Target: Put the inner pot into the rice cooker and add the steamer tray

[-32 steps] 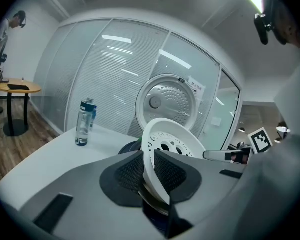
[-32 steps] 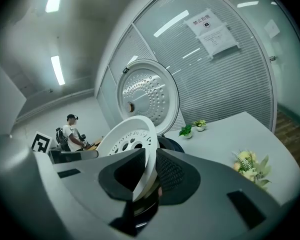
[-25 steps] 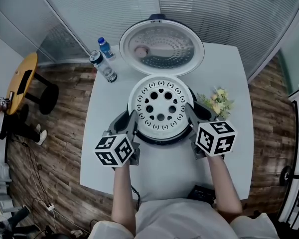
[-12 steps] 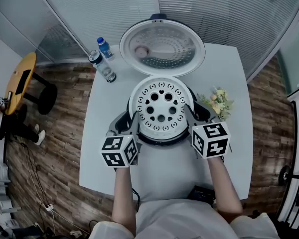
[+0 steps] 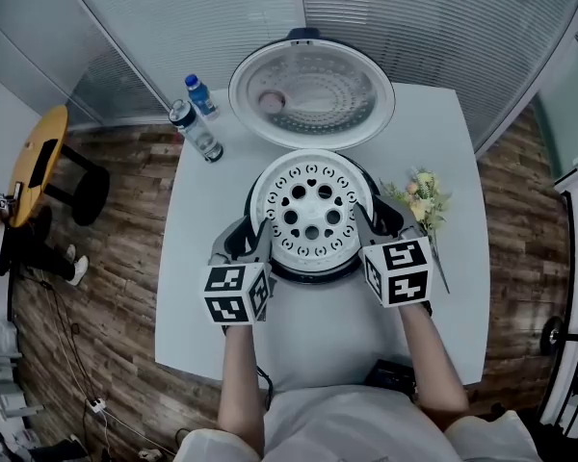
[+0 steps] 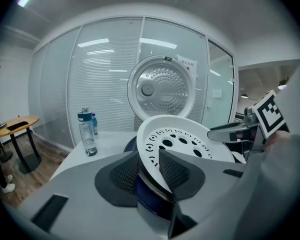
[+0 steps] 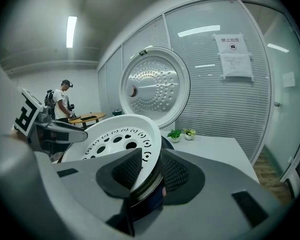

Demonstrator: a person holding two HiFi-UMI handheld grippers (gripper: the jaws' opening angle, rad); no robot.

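The white perforated steamer tray [image 5: 311, 210] lies level on top of the dark rice cooker [image 5: 313, 275], whose round lid [image 5: 311, 89] stands open behind it. A metal pot rim [image 7: 144, 185] shows just under the tray. My left gripper [image 5: 255, 236] is at the tray's near left rim and my right gripper [image 5: 368, 223] at its near right rim. In the left gripper view the rim of the tray [image 6: 185, 139] passes between the left gripper's [image 6: 149, 166] opening jaws. In the right gripper view the tray [image 7: 115, 136] likewise runs between the right gripper's [image 7: 149, 171] opening jaws, the pads loose on it.
Two water bottles [image 5: 198, 131] stand at the white table's [image 5: 433, 133] back left. A small flower sprig [image 5: 419, 197] lies right of the cooker. A black object [image 5: 395, 373] sits at the table's near edge. A yellow round table [image 5: 39, 157] and a person [image 7: 61, 101] are off to the left.
Both grippers have rolled at the wrist, their marker cubes turning and drawing slightly inward. The tray stays in place on the cooker.
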